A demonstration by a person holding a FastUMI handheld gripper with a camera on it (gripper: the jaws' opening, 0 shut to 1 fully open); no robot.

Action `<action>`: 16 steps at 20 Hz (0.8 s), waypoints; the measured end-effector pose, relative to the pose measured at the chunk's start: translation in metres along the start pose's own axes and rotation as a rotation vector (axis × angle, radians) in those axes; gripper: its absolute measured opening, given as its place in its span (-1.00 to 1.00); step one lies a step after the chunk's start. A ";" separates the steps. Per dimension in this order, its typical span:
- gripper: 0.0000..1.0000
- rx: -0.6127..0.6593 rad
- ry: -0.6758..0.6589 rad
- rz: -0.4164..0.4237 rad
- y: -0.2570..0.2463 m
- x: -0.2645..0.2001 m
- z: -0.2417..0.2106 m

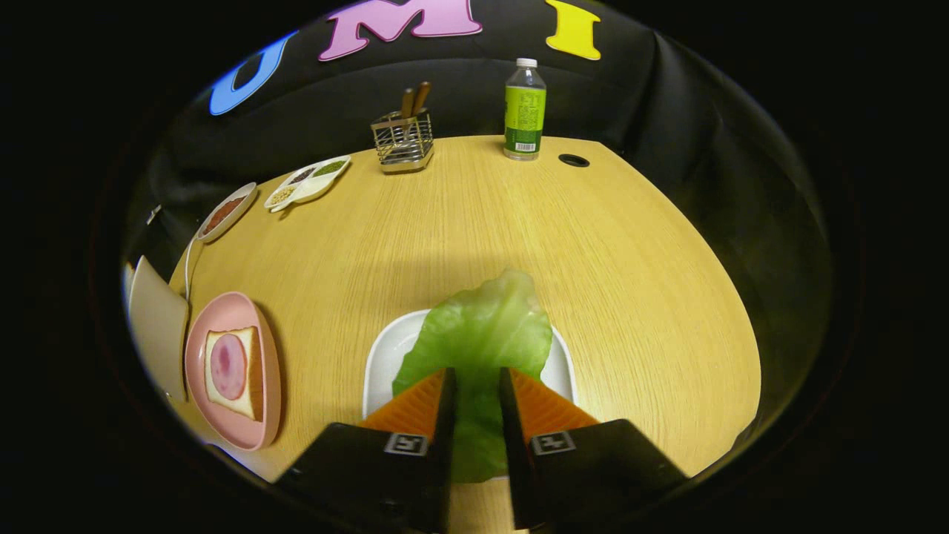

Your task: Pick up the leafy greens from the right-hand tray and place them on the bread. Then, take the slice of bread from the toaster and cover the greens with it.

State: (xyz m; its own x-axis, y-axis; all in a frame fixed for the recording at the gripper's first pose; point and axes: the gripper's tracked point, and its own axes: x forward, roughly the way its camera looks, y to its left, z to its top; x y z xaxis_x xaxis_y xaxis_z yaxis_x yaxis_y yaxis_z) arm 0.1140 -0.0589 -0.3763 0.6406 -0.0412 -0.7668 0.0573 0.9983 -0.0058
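Between gripper (pixel 477 382) fingers, lettuce leaf (pixel 482 334)

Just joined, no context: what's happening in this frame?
A person's handheld gripper has its fingers on either side of the lettuce leaf, apparently pinching it above the white tray. The bread with ham waits uncovered on the pink plate, off to the fingers' left.

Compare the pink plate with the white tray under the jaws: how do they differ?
The pink plate is round and holds bread topped with a ham slice; the white tray is squarish and lies under the lettuce leaf, which sits between the gripper jaws. Both rest on the wooden table.
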 end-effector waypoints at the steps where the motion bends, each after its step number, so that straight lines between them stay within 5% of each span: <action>1: -0.51 -0.004 0.000 0.001 0.000 0.000 0.000; 3: -0.52 -0.008 -0.003 0.016 0.002 0.001 0.000; 4: -0.81 -0.006 0.001 0.024 0.002 0.000 0.001; 7: -0.89 0.003 0.017 0.078 0.003 0.000 0.001; 16: -0.89 -0.035 -0.028 0.165 0.000 -0.032 0.030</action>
State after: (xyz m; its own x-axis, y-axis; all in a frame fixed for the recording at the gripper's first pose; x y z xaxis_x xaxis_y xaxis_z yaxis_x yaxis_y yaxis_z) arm 0.1161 -0.0584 -0.3322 0.6604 0.1223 -0.7409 -0.0767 0.9925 0.0955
